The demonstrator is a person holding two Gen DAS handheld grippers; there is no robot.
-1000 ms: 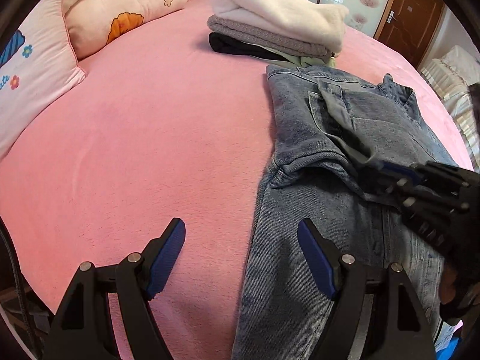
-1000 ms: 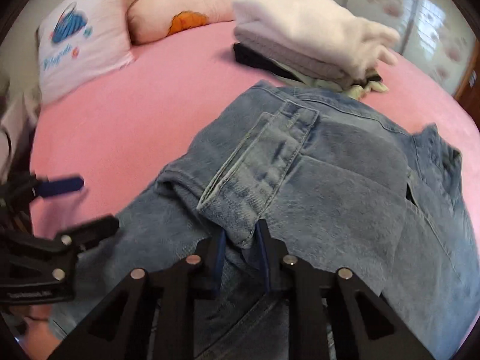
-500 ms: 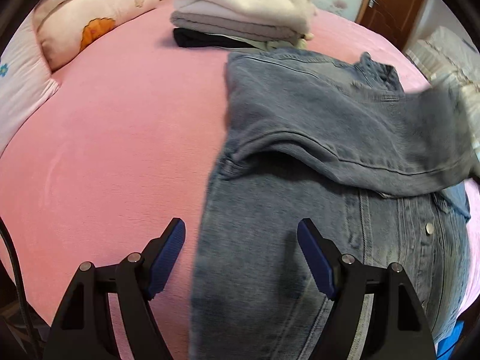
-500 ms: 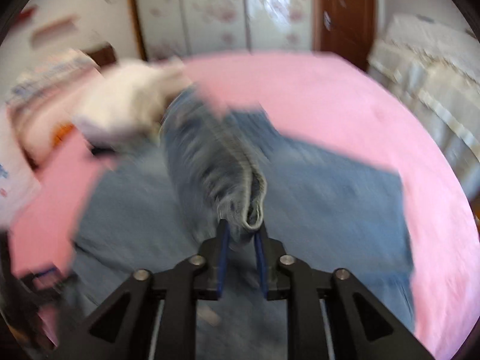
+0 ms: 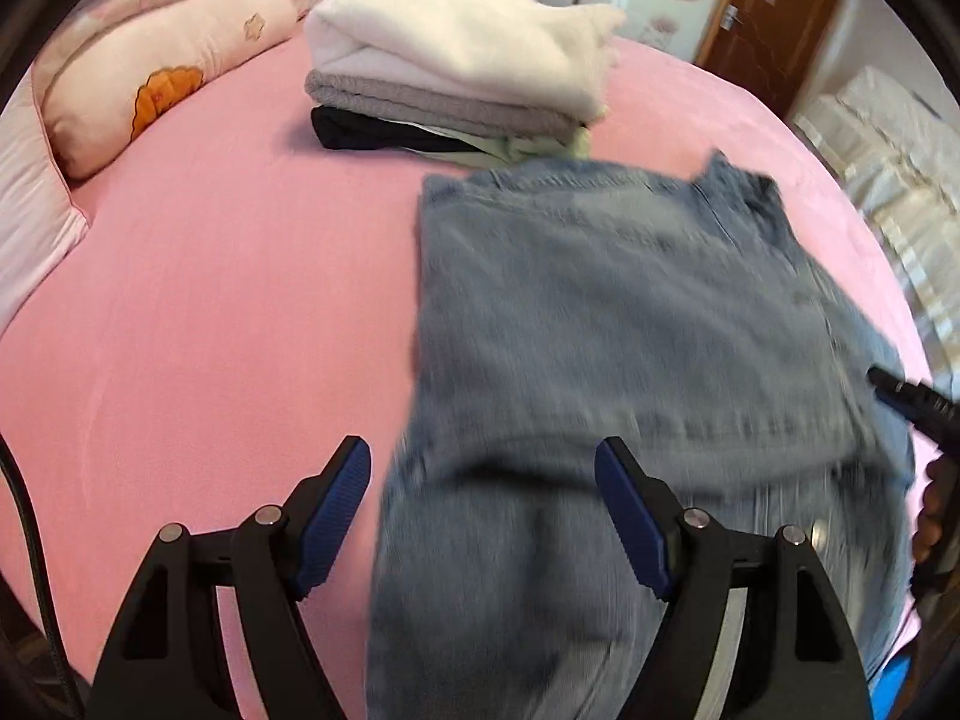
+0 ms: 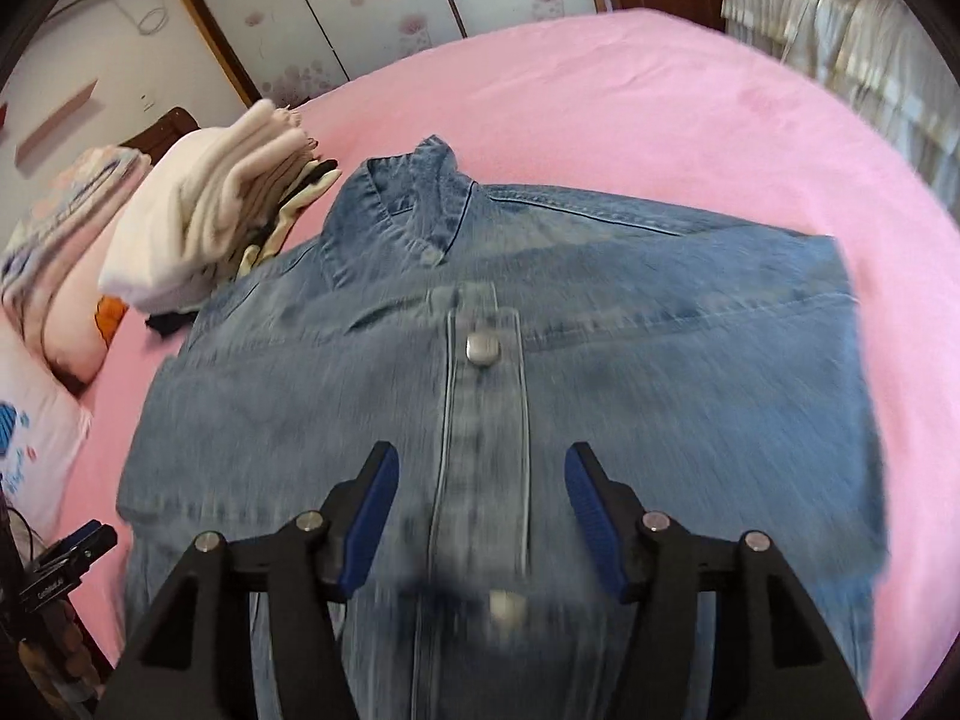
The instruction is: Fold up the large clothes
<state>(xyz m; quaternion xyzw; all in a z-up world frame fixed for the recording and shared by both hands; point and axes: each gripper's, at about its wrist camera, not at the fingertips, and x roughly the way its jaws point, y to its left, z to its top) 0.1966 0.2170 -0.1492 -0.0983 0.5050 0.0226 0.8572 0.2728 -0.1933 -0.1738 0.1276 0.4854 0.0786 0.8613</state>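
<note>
— On the pink bed (image 6: 600,78): denim jacket (image 6: 480,360) flat, near edge blurred, cut off.
— Claws?
— Right gripper (image 6: 480,516) jaws just spread, nothing gripped; left gripper (image 5: 480,516) apart, empty.

Open pink bed (image 5: 198,312) lies left of the jacket (image 5: 630,330); folded stack (image 5: 456,60) and pillows (image 5: 162,66) block the far side.

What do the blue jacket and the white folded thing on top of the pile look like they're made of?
Blue jacket: denim, likely cotton, with a faded matte wash, stitched seams and metal snap buttons. White folded thing: a soft, fuzzy knit or fleece, going by its napped, fluffy edges.
</note>
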